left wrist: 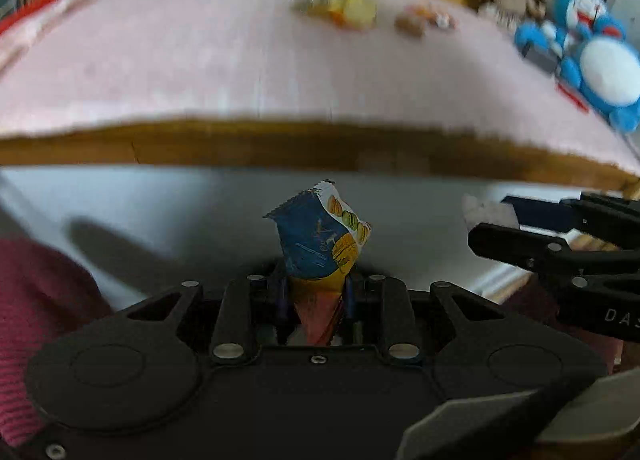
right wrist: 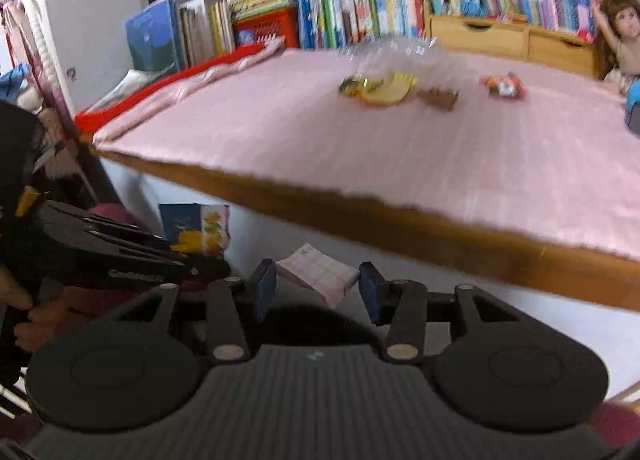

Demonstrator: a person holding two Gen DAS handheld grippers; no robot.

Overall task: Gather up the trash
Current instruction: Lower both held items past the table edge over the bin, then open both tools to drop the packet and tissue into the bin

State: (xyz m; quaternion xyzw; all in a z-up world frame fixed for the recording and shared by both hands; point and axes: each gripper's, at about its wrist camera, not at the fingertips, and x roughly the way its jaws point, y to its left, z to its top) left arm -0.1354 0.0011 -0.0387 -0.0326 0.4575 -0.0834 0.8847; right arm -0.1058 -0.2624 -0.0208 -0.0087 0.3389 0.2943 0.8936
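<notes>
A blue snack wrapper (left wrist: 320, 236) printed with macarons is pinched at its lower end by the left gripper (left wrist: 316, 296), low in the centre of the left wrist view and below the table edge (left wrist: 280, 144). A small pink checked packet (right wrist: 318, 274) is held across its width between the blue pads (right wrist: 265, 288) of the right gripper (right wrist: 318, 292), at lower centre of the right wrist view. More wrappers (right wrist: 380, 90) and an orange-red wrapper (right wrist: 505, 85) lie on the pink tablecloth (right wrist: 320, 140) in the upper middle, beside what may be a clear plastic bag, too blurred to confirm. No bin is seen. The packet sits tilted and could slip out if jolted; the crumpled wrapper, gripped only at its tail, could pull free.
</notes>
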